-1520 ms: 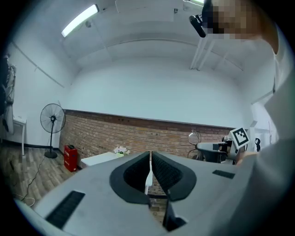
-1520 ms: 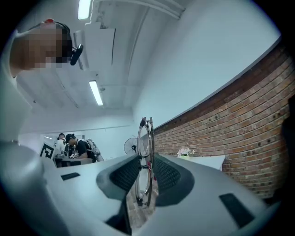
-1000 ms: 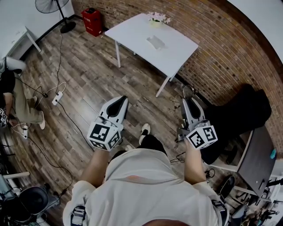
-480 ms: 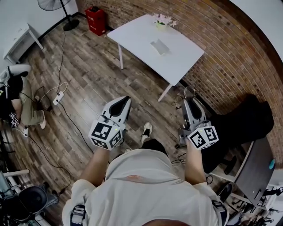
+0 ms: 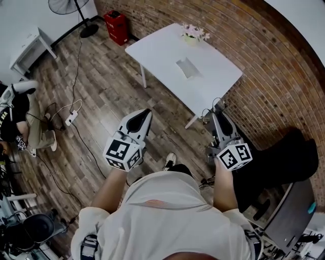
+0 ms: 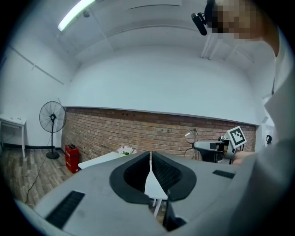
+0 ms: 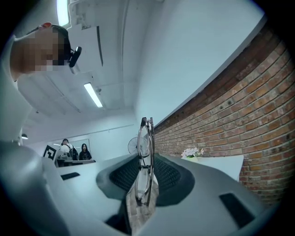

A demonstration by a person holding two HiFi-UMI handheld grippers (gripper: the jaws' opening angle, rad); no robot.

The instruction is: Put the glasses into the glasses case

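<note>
Folded thin-framed glasses (image 7: 145,138) stand upright between the pads of my right gripper (image 7: 147,156), which is shut on them. In the head view that gripper (image 5: 218,109) is held level near the white table's (image 5: 162,45) near corner, with the glasses (image 5: 217,105) sticking out past its tips. A pale grey glasses case (image 5: 187,67) lies in the middle of the table. My left gripper (image 5: 142,115) hangs level over the wooden floor, left of the table's front edge. Its jaws (image 6: 150,154) are shut with nothing in them.
A pot of flowers (image 5: 194,33) stands at the table's far edge by the brick wall. A red box (image 5: 118,28) and a standing fan (image 5: 68,6) are at the back left. A seated person (image 5: 15,117) and cables are at left; a black bag (image 5: 284,162) lies at right.
Both grippers and the person have moved forward, so the table now lies closer to them. The glasses stay clamped in the right gripper; the left stays shut.
</note>
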